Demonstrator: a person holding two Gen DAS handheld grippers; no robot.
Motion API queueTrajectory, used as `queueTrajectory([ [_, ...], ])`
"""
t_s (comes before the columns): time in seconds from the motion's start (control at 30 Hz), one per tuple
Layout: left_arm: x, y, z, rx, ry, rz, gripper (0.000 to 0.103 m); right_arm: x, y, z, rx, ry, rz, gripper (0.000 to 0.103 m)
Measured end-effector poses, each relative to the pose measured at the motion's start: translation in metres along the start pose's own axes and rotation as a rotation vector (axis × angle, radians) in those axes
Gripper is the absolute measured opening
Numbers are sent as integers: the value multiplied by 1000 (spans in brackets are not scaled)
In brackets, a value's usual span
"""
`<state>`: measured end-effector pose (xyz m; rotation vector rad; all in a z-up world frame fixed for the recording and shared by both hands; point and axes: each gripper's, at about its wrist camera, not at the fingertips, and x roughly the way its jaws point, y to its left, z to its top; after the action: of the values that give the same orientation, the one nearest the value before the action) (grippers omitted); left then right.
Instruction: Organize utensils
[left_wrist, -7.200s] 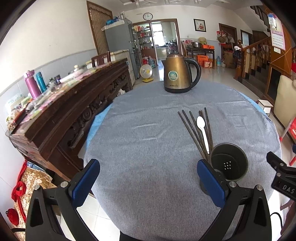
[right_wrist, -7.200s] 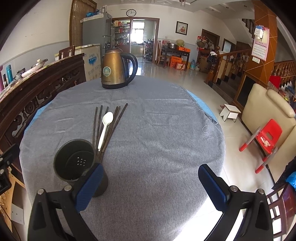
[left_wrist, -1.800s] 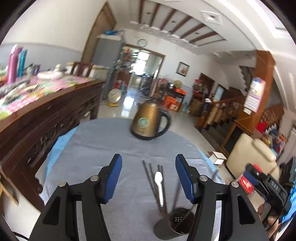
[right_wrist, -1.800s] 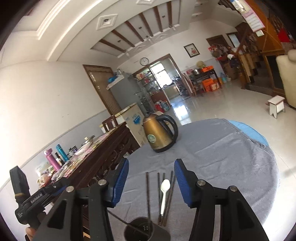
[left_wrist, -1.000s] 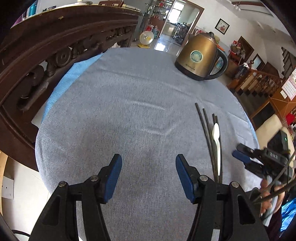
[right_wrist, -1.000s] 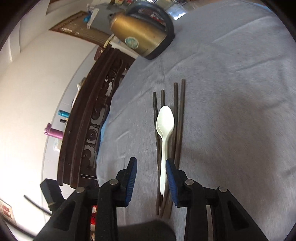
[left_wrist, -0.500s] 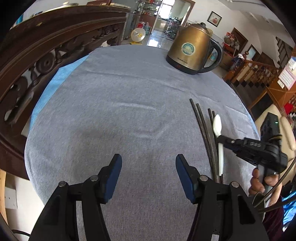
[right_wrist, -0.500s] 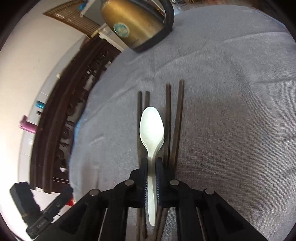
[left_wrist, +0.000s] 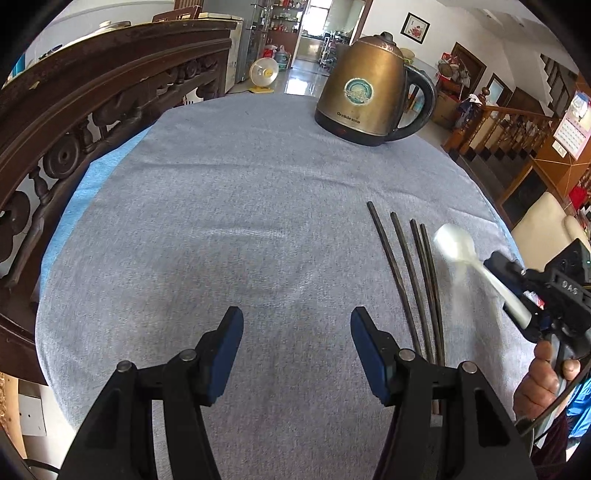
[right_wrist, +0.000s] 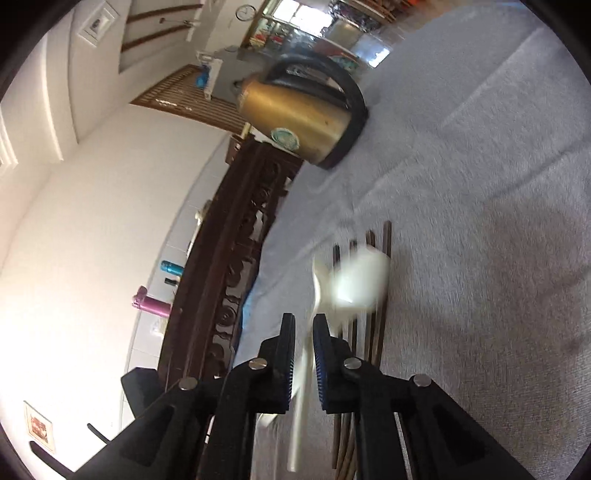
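Left wrist view: the left tongs hang apart over the tabletop, four chopsticks unsorted; right wrist view: the right tongs clamp the white spoon, lifted clear, not yet stowed.

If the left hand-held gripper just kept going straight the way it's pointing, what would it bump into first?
Probably the grey tablecloth: the left hand-held gripper is open and angled down at bare cloth. The kettle stands farther on, to the right; the chopsticks lie off to its right. Depth is unclear.
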<state>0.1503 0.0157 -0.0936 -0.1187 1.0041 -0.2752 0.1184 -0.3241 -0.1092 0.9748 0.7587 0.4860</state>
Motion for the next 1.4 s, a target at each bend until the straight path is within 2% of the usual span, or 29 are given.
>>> queueTrajectory([
  [0.13,9,-4,4,18,4,6,61,-9,-10,3,21,-39,-2,13],
  [0.33,26,-22,13,83,16,-29,61,-7,-27,10,25,-29,-144,13],
  [0.47,41,-36,21,99,52,-103,61,2,-27,9,-37,29,-232,13],
  [0.67,77,-51,45,29,165,-225,61,19,-37,20,40,108,-307,13],
  [0.8,102,-63,54,-9,238,-268,61,44,-50,27,142,181,-307,11],
  [0.93,112,-65,60,-62,232,-284,61,45,-67,33,268,147,-253,11],
  [1.03,114,-67,59,-87,231,-304,60,49,-69,35,287,137,-241,12],
  [1.1,115,-72,57,-83,227,-307,49,53,-65,38,257,150,-250,13],
  [1.13,118,-73,56,-79,235,-313,30,56,-63,38,245,162,-252,15],
  [1.17,121,-75,55,-80,255,-329,19,57,-61,39,241,175,-249,18],
  [1.2,123,-74,53,-88,263,-333,18,58,-60,39,240,180,-247,21],
  [1.27,121,-74,50,-93,241,-330,14,60,-56,41,231,174,-233,35],
  [1.3,119,-74,49,-93,227,-322,9,58,-55,41,223,168,-224,38],
  [1.4,114,-68,49,-100,185,-307,7,59,-49,41,189,179,-238,40],
])
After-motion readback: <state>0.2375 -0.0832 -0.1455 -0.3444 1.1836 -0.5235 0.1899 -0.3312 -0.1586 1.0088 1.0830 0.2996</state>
